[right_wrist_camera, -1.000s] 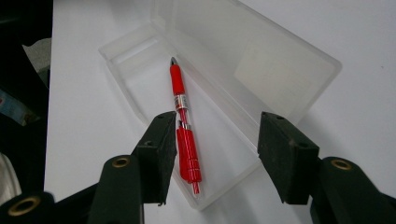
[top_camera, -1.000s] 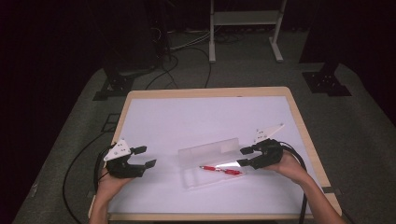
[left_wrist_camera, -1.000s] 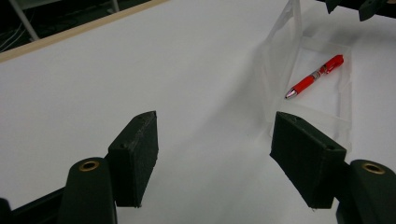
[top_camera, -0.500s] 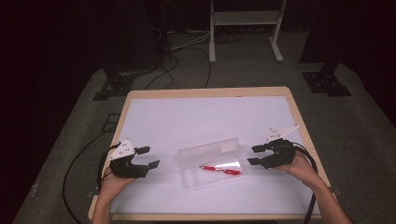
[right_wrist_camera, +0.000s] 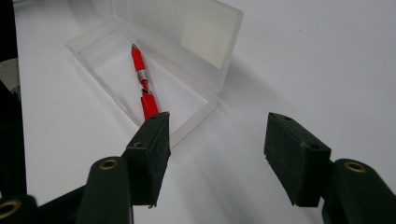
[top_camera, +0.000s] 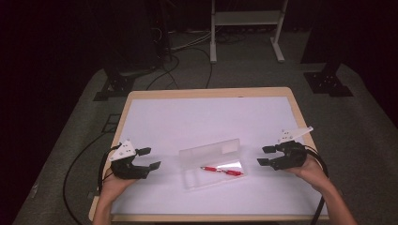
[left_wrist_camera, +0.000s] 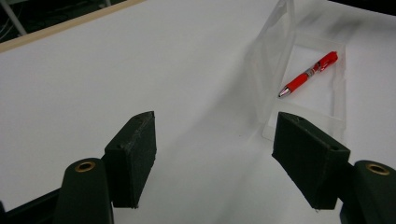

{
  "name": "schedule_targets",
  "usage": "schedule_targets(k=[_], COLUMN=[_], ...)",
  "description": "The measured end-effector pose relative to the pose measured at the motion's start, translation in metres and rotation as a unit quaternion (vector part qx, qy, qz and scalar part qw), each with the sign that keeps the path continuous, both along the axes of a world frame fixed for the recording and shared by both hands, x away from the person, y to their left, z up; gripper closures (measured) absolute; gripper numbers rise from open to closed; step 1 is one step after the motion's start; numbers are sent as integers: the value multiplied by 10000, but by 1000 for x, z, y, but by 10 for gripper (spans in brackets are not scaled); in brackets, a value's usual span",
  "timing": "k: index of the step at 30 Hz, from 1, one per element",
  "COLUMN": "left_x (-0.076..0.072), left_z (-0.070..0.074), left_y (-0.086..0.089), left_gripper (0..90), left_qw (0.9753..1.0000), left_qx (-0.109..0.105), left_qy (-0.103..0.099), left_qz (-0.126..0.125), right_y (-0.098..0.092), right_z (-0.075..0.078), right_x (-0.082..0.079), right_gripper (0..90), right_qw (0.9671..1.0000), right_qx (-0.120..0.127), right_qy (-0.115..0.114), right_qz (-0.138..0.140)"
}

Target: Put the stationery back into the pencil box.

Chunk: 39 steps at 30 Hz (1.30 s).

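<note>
From the high view, the clear plastic hinged case (top_camera: 212, 161) lies open near the middle of the white-topped wooden table (top_camera: 197, 117), its lid standing up along the far edge; the red ballpoint pen (top_camera: 221, 170) rests inside its tray. A second ago the right gripper (top_camera: 270, 156) sat close against the case's right end; it has since drawn back to the right and now hovers apart from it, jaws spread wide and holding nothing. The left gripper (top_camera: 149, 158) has barely shifted, well to the left of the case, also wide open and empty. That retreat suggests the pen has just been placed, with closing the lid the likely remaining step.

The left gripper view looks toward the case's end (left_wrist_camera: 299, 70); the pen (left_wrist_camera: 308, 73) points its tip toward the camera, a detail the high view blurs.

The right gripper view shows the case (right_wrist_camera: 154, 70) from the opposite end; the pen (right_wrist_camera: 142, 84) lies lengthwise along the tray, and the lid leans back, fully raised.
</note>
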State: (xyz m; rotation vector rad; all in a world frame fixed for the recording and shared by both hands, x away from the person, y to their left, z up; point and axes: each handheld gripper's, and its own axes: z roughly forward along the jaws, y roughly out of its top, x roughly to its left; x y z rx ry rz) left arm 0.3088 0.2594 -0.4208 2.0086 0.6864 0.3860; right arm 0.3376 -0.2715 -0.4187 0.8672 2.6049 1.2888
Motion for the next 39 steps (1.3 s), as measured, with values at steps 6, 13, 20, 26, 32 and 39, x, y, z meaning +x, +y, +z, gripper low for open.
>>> schedule_targets(k=[6, 13, 20, 26, 32, 39], left_x=[0, 0, 0, 0, 1, 0], left_z=[-1, -1, -2, -3, -3, -3], left_y=[0, -1, -1, -2, -1, -2], left_gripper=[298, 298, 298, 293, 291, 287], left_qw=[10000, 10000, 10000, 10000, 10000, 10000], left_qx=[11, 15, 34, 41, 40, 48], left_qy=[15, 33, 48, 58, 68, 68], left_qz=[-1, -22, -7, -11, 2, 1], right_y=[-5, -9, -19, -25, -33, -39], right_z=[-1, -4, -11, -12, -17, -19], right_x=[-1, -4, -9, -14, -19, -24], right_gripper=[376, 368, 349, 338, 315, 314], right_qw=[9999, 9999, 9995, 9992, 9986, 9979], right_qx=[-1, -20, -36, -63, -62, -68], right_qy=[7, 5, 151, 98, 135, 77], right_qz=[-120, -157, -290, -370, -508, -638])
